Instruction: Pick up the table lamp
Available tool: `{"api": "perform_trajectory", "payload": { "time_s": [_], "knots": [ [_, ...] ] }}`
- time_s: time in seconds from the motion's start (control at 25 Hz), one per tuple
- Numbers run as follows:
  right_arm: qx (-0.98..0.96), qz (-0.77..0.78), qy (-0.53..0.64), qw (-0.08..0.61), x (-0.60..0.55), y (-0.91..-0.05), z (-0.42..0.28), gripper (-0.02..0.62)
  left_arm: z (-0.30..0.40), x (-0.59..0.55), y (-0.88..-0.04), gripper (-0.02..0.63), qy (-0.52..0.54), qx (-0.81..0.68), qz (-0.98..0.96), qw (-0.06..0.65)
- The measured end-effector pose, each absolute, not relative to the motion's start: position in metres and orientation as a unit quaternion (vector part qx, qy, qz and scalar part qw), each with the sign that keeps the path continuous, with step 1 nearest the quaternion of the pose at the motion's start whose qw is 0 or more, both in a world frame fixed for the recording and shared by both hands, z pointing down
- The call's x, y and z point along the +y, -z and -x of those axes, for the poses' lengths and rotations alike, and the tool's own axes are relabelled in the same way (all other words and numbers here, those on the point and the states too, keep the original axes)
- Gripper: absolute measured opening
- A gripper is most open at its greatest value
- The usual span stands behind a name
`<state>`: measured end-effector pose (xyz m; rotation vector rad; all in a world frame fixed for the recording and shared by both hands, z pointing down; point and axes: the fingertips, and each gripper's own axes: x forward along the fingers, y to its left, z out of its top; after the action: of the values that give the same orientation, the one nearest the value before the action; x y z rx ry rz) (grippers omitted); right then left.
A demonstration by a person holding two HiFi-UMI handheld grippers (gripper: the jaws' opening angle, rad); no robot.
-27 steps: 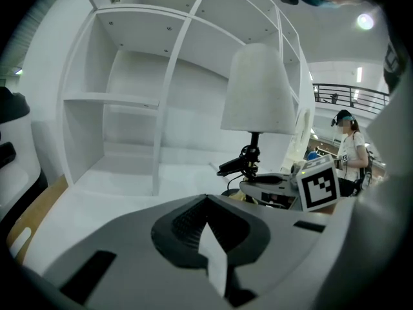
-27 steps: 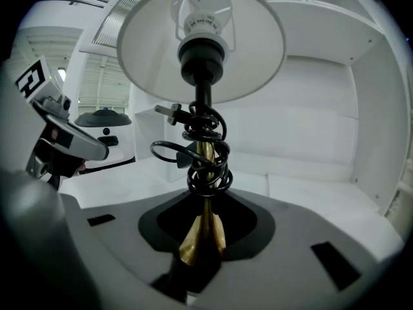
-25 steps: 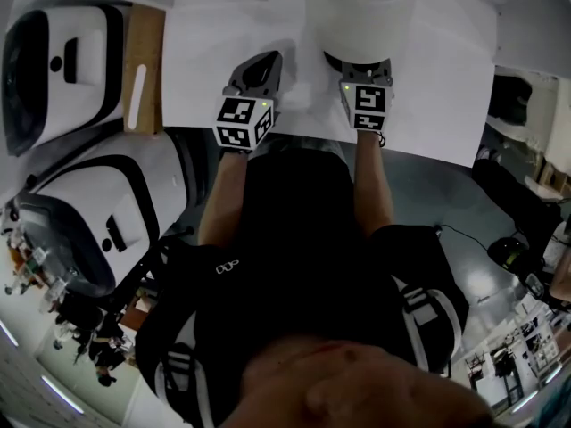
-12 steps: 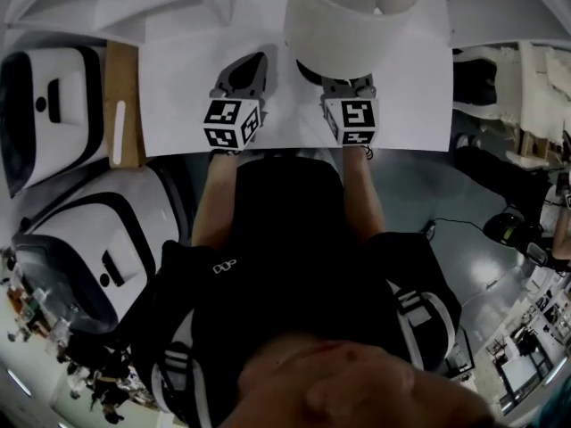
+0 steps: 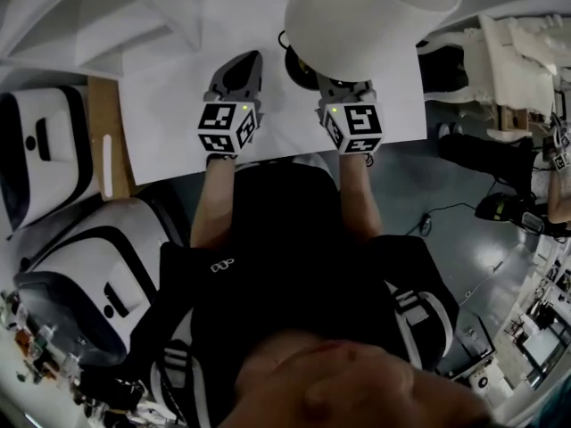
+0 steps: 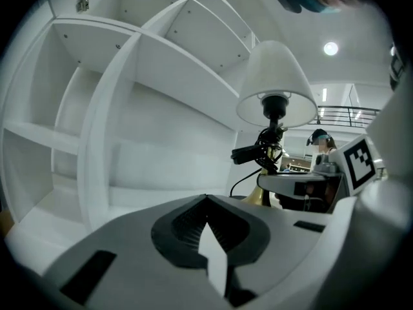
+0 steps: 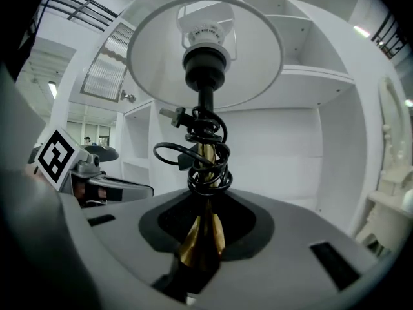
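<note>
Between the right gripper's (image 7: 203, 237) dark ribbed pads sits the flared, polished brass foot of the table lamp (image 7: 205, 147), and the jaws are closed firmly on it, partway apart because of its width. From that cone a slim brass stem rises upright, wound with loops of glossy black cord (image 7: 193, 157), up to a black socket and a smooth white conical shade (image 5: 366, 20). The left gripper (image 6: 210, 237) has its jaws drawn together to a thin slit, with nothing held (only a sliver of white backdrop shows through); it hangs just beside the lamp, to its left. Below both lies a flat white tabletop (image 5: 169, 87), and behind stands matte white shelving (image 6: 129, 108) with curved dividers. Compared with a second ago, the shade looks larger and nearer in the head view, and both grippers have risen with it.
</note>
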<state>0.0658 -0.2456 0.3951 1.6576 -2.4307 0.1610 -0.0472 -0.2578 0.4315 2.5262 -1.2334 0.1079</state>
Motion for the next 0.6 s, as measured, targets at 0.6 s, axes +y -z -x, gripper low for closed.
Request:
{"api": "perform_trajectory", "payload": {
  "time_s": [0.6],
  "knots": [
    [-0.809,-0.578,-0.039,0.098,-0.264,-0.371,-0.087,0.106,0.028,-0.272,-0.412,0.006,-0.016,-0.423,-0.894,0.147]
  ]
}}
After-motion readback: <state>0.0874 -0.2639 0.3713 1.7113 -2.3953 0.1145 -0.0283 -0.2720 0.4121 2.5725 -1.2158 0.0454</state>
